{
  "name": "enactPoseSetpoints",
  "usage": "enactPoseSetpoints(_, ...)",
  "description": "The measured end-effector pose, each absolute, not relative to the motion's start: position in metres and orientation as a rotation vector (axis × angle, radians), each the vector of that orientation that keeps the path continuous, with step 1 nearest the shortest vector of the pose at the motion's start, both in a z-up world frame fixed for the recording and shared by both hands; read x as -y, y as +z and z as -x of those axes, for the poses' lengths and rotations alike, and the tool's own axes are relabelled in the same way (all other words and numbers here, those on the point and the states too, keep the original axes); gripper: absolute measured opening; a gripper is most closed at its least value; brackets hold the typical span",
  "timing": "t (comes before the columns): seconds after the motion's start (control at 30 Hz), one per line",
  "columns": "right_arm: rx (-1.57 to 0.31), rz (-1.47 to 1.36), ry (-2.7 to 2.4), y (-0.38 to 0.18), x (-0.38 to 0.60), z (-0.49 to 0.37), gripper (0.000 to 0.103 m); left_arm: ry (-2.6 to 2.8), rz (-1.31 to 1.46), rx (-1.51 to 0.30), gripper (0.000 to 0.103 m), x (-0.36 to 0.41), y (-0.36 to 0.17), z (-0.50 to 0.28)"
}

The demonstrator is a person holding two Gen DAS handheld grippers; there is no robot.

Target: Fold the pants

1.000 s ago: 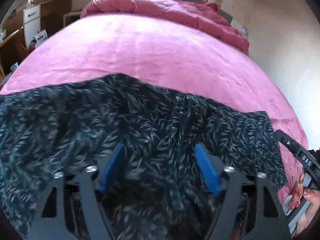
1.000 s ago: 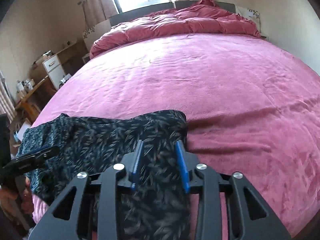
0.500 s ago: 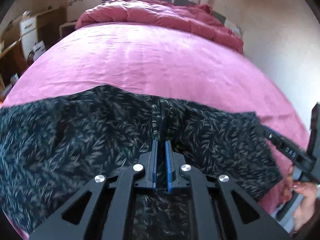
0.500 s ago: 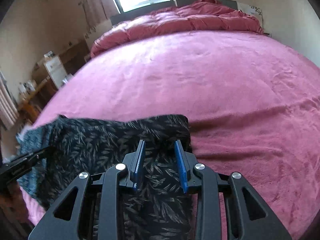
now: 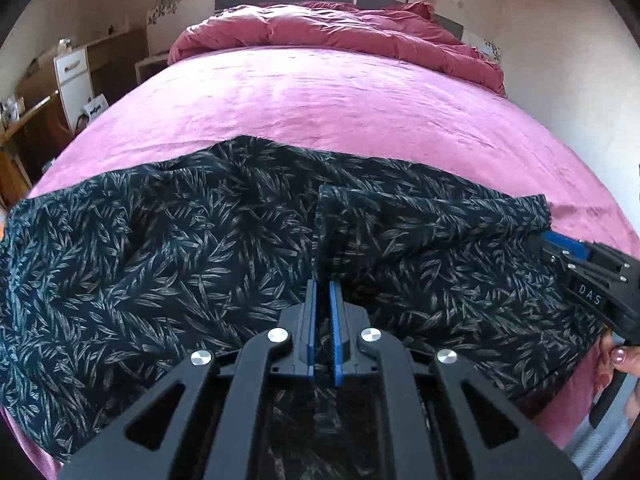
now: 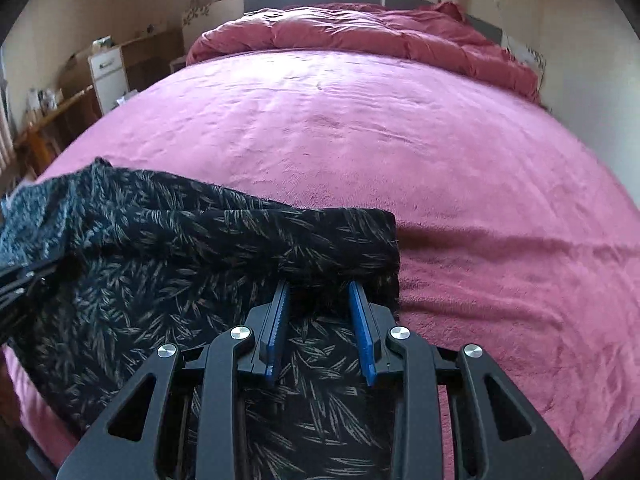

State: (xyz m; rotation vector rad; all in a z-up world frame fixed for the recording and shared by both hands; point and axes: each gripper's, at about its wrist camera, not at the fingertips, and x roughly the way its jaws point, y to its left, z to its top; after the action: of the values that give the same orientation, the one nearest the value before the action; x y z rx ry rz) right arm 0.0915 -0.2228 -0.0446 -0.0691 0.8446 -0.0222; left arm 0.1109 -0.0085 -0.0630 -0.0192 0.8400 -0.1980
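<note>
while your left gripper (image 5: 322, 286) points down at the pants (image 5: 180, 248), its blue pads stand almost together and pinch a raised ridge of the dark, leaf-printed cloth between them. the pants lie spread across the near edge of the pink blanket (image 5: 340, 96) on the bed, reaching from the left side of your left camera's view to the right, where a straight hem ends just beside your right gripper (image 5: 560, 246). a fold line runs up from your left pads toward the far edge of the cloth.

from your right camera, your right gripper (image 6: 320, 292) has its jaws set narrow and part-way apart, with a thick rolled fold of the pants (image 6: 224, 248) bunched between the pads, which press on it from both sides. that corner of the cloth ends right beside the jaws, and bare blanket (image 6: 480, 160) lies beyond it. your left gripper (image 6: 20, 280) shows at the left edge, against the cloth.

a reddish duvet (image 5: 340, 36) is heaped at the far end of the bed under the window. your hand (image 5: 624, 360) shows at the right edge of the left view.
</note>
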Motion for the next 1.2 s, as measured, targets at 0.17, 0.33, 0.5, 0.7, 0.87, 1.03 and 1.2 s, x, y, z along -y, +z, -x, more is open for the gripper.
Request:
enactPoseSetpoints(0.17,-0.842,0.044,-0.027,-0.043,0.227,-0.086,0.03,-0.206,0.055,-0.845,0.014,0.002,-0.062,-0.099)
enactPoseSetpoints(0.33,-0.825,0.067,-0.039,-0.038,0.222,-0.073,0.03,-0.218,0.086,-0.851,0.025,-0.005,-0.063,-0.085)
enactPoseSetpoints(0.5,-0.784,0.016,-0.046,-0.028,0.222,-0.054,0.036,-0.242,0.118,-0.855,0.035,-0.008,-0.069,-0.065)
enactPoseSetpoints(0.7,-0.8,-0.022,-0.088,-0.03,0.226,-0.044,0.039,-0.25,0.021,-0.84,0.011,0.009,-0.068,-0.054)
enactPoseSetpoints(0.87,-0.839,-0.022,-0.106,-0.037,0.228,-0.049,0.039,-0.246,0.013,-0.838,0.01,0.012,-0.064,-0.045)
enactPoseSetpoints(1.03,-0.821,-0.037,-0.1,-0.034,0.23,-0.048,0.042,-0.198,0.135,-0.79,0.072,-0.025,-0.05,-0.032)
enactPoseSetpoints(1.2,-0.807,-0.04,-0.097,-0.031,0.229,-0.047,0.042,-0.086,0.195,-0.739,0.085,-0.072,-0.032,-0.025)
